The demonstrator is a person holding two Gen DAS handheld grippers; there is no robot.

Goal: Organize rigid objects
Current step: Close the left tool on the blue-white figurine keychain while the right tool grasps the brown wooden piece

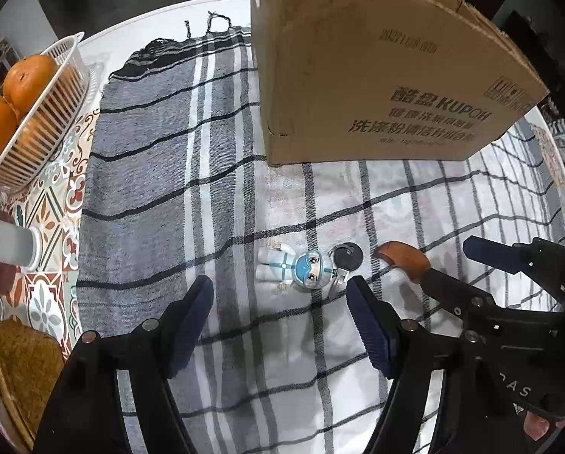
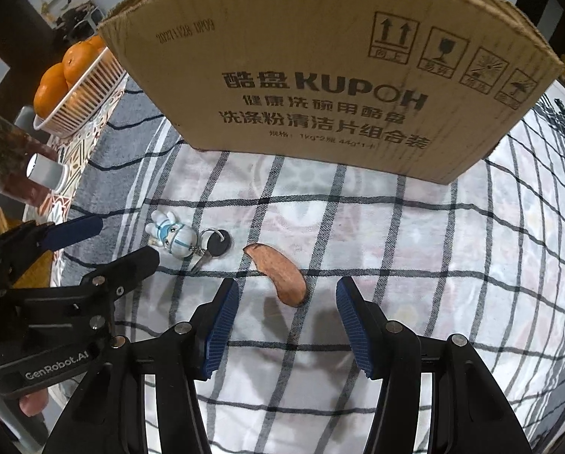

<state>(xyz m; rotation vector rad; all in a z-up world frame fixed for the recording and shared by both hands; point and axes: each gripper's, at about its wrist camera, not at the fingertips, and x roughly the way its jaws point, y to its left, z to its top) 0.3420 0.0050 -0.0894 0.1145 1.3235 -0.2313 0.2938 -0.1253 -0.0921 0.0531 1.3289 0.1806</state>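
Box [image 2: 320, 75] handling symbols: right view only

cardboard box [image 2: 320, 75] blocks far side (upright), cloth [image 2: 396, 249] before it open

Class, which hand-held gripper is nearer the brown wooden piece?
Right. The right hand-held gripper frames the brown wooden piece; the left hand-held gripper sits further left, facing the figurine keychain.

Oranges [image 1: 13, 94] in white basket [image 1: 55, 121]; grey cup [image 1: 11, 244] nearby.
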